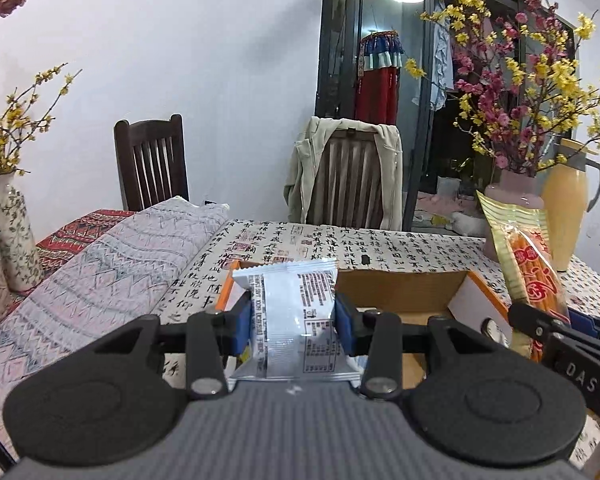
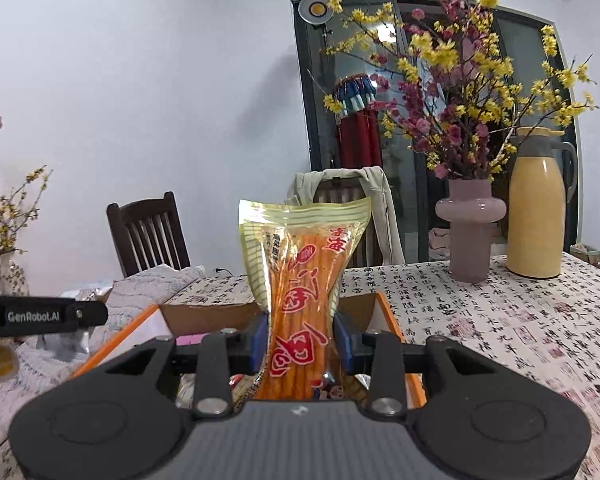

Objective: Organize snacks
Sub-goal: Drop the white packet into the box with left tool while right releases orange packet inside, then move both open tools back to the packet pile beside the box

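White foil first: on my left side I have the left gripper [image 1: 294,320] clamped on a white snack packet [image 1: 290,312], its blue fingers [image 1: 244,326] pressing the packet's two side edges, so the packet stands upright between them with its printed back toward the camera. It hangs in the air above the near-left corner of the cardboard box [image 1: 400,288] with orange-edged flaps, which sits open on the table [image 1: 380,244] with its calligraphy-print cloth.

I judge this to be the carry step: both snacks are gripped and lifted, neither is placed yet. Whether they are bound for the box or have come out of it I cannot tell from here.

Moving right, the right gripper [image 2: 300,344] is likewise closed on a tall clear packet of orange sticks [image 2: 300,280], the fingers [image 2: 342,344] pinching it at its waist so the film bulges above and below. It stands upright over the box's middle, roughly between the two flaps.

Next I need a settled destination for each packet, then a level approach and a release low enough that the thin film does not tip or slide. The two grippers are close together, so I would move one at a time.
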A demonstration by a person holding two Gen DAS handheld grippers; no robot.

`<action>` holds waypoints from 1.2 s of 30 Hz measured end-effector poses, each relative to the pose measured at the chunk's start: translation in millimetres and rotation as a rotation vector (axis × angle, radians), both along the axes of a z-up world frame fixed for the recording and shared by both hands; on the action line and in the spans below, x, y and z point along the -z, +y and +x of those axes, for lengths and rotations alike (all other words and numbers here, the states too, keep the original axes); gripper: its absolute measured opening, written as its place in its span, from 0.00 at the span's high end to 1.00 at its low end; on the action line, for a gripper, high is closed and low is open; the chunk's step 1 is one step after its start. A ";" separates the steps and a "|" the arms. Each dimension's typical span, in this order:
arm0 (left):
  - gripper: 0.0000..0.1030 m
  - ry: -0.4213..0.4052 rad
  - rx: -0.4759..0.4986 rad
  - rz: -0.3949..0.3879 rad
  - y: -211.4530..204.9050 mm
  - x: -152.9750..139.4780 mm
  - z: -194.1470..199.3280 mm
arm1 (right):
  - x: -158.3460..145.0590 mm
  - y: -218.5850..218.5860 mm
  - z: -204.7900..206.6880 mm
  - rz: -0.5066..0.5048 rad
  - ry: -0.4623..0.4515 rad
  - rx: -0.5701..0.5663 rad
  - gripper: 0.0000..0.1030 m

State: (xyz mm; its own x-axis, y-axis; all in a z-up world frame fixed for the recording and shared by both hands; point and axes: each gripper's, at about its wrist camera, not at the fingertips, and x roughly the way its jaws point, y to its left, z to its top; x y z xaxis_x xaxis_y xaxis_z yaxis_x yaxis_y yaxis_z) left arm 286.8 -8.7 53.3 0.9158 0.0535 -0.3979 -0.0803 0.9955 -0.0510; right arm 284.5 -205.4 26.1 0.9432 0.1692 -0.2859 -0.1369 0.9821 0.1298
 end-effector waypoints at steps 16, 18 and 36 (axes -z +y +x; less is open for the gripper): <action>0.00 -0.079 -0.010 -0.069 15.3 22.3 6.7 | 23.5 -5.4 28.8 0.014 0.014 0.037 0.00; 0.00 -0.094 -0.020 -0.067 14.2 18.2 1.3 | 20.3 -5.0 23.7 0.016 -0.005 0.026 0.00; 0.00 -0.071 -0.031 -0.048 27.8 -3.5 -81.9 | 10.1 4.8 -58.9 -0.040 0.017 -0.028 0.00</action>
State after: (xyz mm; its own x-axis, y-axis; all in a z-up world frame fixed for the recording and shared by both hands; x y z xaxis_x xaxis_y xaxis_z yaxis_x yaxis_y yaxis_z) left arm 204.9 19.1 56.8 0.9399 0.0653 -0.3350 -0.1060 0.9888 -0.1048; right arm 225.6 -200.5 16.0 0.9333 0.1831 -0.3089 -0.1620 0.9824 0.0928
